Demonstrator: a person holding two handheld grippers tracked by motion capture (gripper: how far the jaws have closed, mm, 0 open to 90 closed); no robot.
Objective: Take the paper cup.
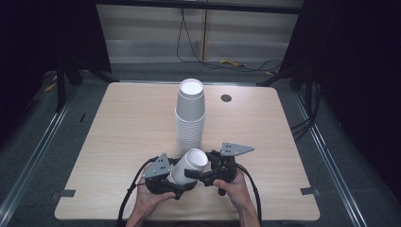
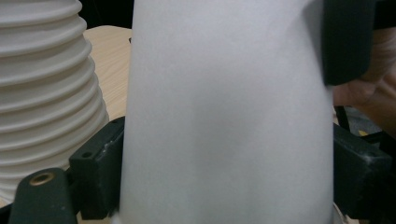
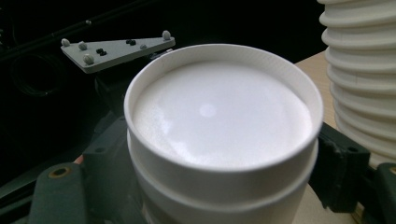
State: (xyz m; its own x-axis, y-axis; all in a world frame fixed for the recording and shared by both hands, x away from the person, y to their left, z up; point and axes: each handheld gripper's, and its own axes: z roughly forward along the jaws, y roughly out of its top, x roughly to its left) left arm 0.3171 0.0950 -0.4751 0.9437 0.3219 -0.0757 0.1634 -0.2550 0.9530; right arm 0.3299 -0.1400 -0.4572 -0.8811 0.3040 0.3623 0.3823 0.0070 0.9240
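Observation:
A white paper cup (image 1: 189,165) lies tilted between both grippers above the table's near edge, its closed bottom toward the far right. The right gripper view shows that bottom (image 3: 219,112) with a second rim just under it, like two nested cups. My left gripper (image 1: 176,179) is shut on the cup's wall (image 2: 224,116), one black jaw on each side. My right gripper (image 1: 201,176) flanks the cup near its bottom end, its jaws against the sides. A tall stack of upturned white cups (image 1: 190,113) stands at the table's middle, just beyond the held cup.
The wooden table (image 1: 123,123) has a dark round grommet (image 1: 226,98) at the back right of the stack. Grey tape marks sit near the front corners (image 1: 67,193) (image 1: 308,191). The stack's ribbed rims (image 2: 42,93) (image 3: 364,70) stand close beside the grippers. Dark floor and cables lie beyond.

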